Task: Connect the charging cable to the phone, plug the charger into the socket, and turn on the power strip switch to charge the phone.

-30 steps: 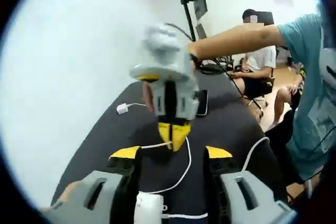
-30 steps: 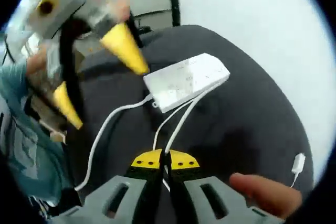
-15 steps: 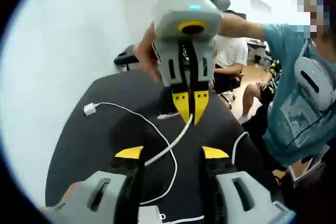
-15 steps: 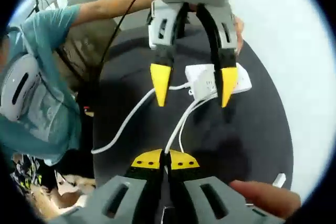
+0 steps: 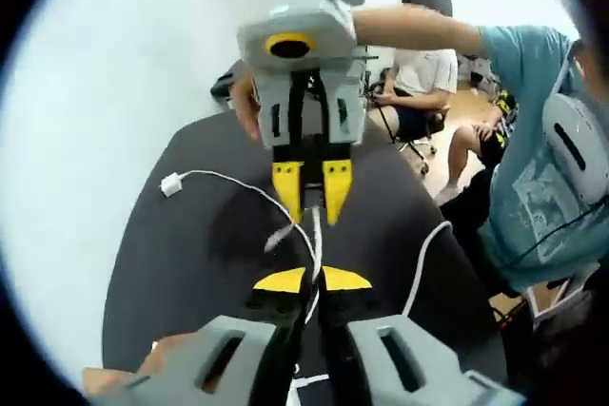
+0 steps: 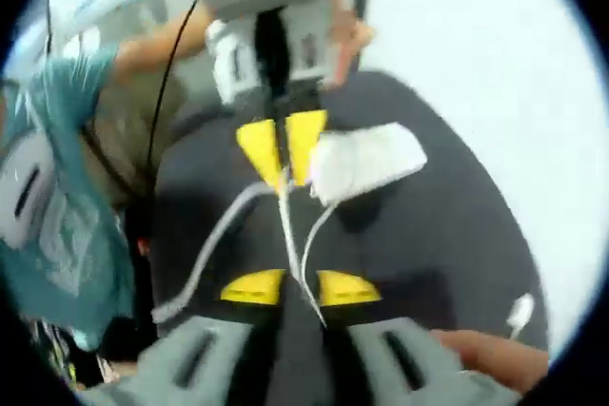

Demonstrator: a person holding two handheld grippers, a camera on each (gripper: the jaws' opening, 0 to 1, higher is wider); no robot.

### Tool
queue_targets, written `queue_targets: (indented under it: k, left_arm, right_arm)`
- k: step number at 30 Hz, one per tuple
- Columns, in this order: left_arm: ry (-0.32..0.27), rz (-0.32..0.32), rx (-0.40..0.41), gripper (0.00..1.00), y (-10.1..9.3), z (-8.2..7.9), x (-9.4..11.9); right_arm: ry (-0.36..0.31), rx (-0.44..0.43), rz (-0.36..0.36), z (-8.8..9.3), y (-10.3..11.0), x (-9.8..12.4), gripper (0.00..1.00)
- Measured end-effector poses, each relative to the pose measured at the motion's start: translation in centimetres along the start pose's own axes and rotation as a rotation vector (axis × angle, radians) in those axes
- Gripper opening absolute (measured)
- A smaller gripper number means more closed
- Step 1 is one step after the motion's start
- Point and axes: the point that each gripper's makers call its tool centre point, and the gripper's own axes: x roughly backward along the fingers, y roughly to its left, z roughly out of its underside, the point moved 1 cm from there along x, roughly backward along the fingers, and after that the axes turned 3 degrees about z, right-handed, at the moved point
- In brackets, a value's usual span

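A thin white charging cable (image 5: 249, 196) lies across the black table (image 5: 171, 273), its small white plug end (image 5: 171, 183) at the left. My left gripper (image 5: 302, 280) is shut on this cable near its middle. Opposite it, my right gripper (image 5: 311, 192) reaches in from above with its yellow tips slightly apart around the cable. In the right gripper view my own jaws (image 6: 300, 289) stand open, with the cable (image 6: 295, 254) running between them. There the left gripper (image 6: 283, 149) pinches the cable just in front of the white power strip (image 6: 366, 161). The plug end (image 6: 520, 311) lies at the lower right.
The power strip's thicker white cord (image 5: 423, 254) curves off the table's right edge. A person in a teal shirt (image 5: 542, 178) stands close on the right, and another person (image 5: 423, 68) sits behind. White wall surrounds the table on the left.
My left gripper has closed on the charging cable. My right gripper has opened and let go of it. Both grippers have come closer together.
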Motion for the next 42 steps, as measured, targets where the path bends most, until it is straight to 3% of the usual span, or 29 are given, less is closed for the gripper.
queue_targets:
  k: [1, 2, 4, 5, 7, 9, 11, 12, 14, 16, 17, 18, 20, 23, 25, 28, 30, 33, 36, 39, 42]
  left_arm:
    - [0.013, -0.014, 0.007, 0.01, 0.2, 0.3, 0.3]
    - [0.018, -0.017, 0.008, 0.01, 0.3, 0.5, 0.4]
    - [0.036, -0.017, 0.016, 0.01, 0.1, 0.9, 0.8]
    - [0.041, -0.019, 0.015, 0.01, -0.1, 0.9, 1.0]
    - [0.047, -0.019, 0.009, 0.01, -0.3, 0.9, 1.4]
    - [0.055, -0.019, -0.001, 0.01, -0.7, 0.7, 1.7]
    - [0.062, -0.023, -0.015, 0.01, -0.9, 0.4, 2.0]
    - [0.069, -0.017, -0.034, 0.01, -1.4, 0.2, 2.2]
    - [0.080, -0.014, -0.062, 0.01, -2.2, -0.4, 2.4]
    - [0.083, -0.015, -0.080, 0.01, -2.7, -1.0, 2.6]
    - [0.090, -0.017, -0.097, 0.01, -3.2, -1.4, 2.7]
    - [0.088, -0.016, -0.103, 0.01, -3.6, -1.7, 2.7]
    - [0.083, -0.023, -0.120, 0.01, -3.4, -2.2, 3.3]
    - [0.088, -0.029, -0.137, 0.01, -4.0, -2.7, 3.1]
    - [0.088, -0.034, -0.142, 0.01, -4.0, -2.7, 3.1]
    - [0.088, -0.035, -0.146, 0.01, -4.1, -2.8, 3.2]
    - [0.082, -0.034, -0.142, 0.01, -4.2, -2.9, 3.2]
    - [0.088, -0.036, -0.139, 0.01, -4.3, -2.7, 3.2]
    - [0.082, -0.036, -0.120, 0.01, -4.5, -2.3, 3.5]
    - [0.033, -0.040, -0.083, 0.01, -4.4, -2.5, 3.7]
    - [-0.078, -0.058, 0.020, 0.10, -4.1, -3.3, 3.7]
  right_arm:
    - [-0.029, -0.088, -0.026, 0.2, 0.1, 0.3, 0.34]
    - [-0.071, -0.138, -0.021, 0.0, -0.4, 0.6, 0.30]
    - [-0.221, -0.179, 0.029, -0.4, -1.9, 1.5, 0.28]
    - [-0.323, -0.238, 0.056, -0.4, -2.6, 2.4, 0.28]
    - [-0.525, -0.492, 0.063, 0.2, -3.6, 3.6, 0.28]
    - [-0.665, -0.835, 0.007, 1.2, -4.7, 3.9, 0.27]
    - [-0.725, -1.179, -0.070, 2.4, -6.0, 3.6, 0.26]
    - [-0.720, -1.323, -0.103, 3.1, -6.6, 3.2, 0.26]
    - [-0.634, -1.498, -0.128, 4.9, -7.2, 1.9, 0.22]
    - [-0.539, -1.466, -0.073, 6.1, -7.1, -0.1, 0.20]
    - [-0.491, -1.476, -0.083, 6.5, -6.8, -0.9, 0.20]
    - [-0.474, -1.503, -0.137, 6.1, -6.2, -1.3, 0.20]
    - [-0.465, -1.545, -0.213, 5.1, -5.2, -2.1, 0.19]
    - [-0.428, -1.544, -0.212, 5.1, -4.6, -3.8, 0.20]
    - [-0.459, -1.603, -0.298, 4.2, -3.8, -4.5, 0.20]
    - [-0.477, -1.613, -0.310, 4.0, -3.8, -5.5, 0.20]
    - [-0.512, -1.642, -0.335, 3.5, -4.1, -5.8, 0.19]
    - [-0.548, -1.642, -0.344, 3.3, -4.5, -5.6, 0.04]
    - [-0.605, -1.616, -0.371, 3.0, -4.4, -4.4, 0.03]
    - [-0.753, -1.604, -0.357, 2.4, -5.4, -2.2, 0.03]
    - [-0.971, -1.585, -0.285, 2.1, -7.1, 1.0, 0.03]
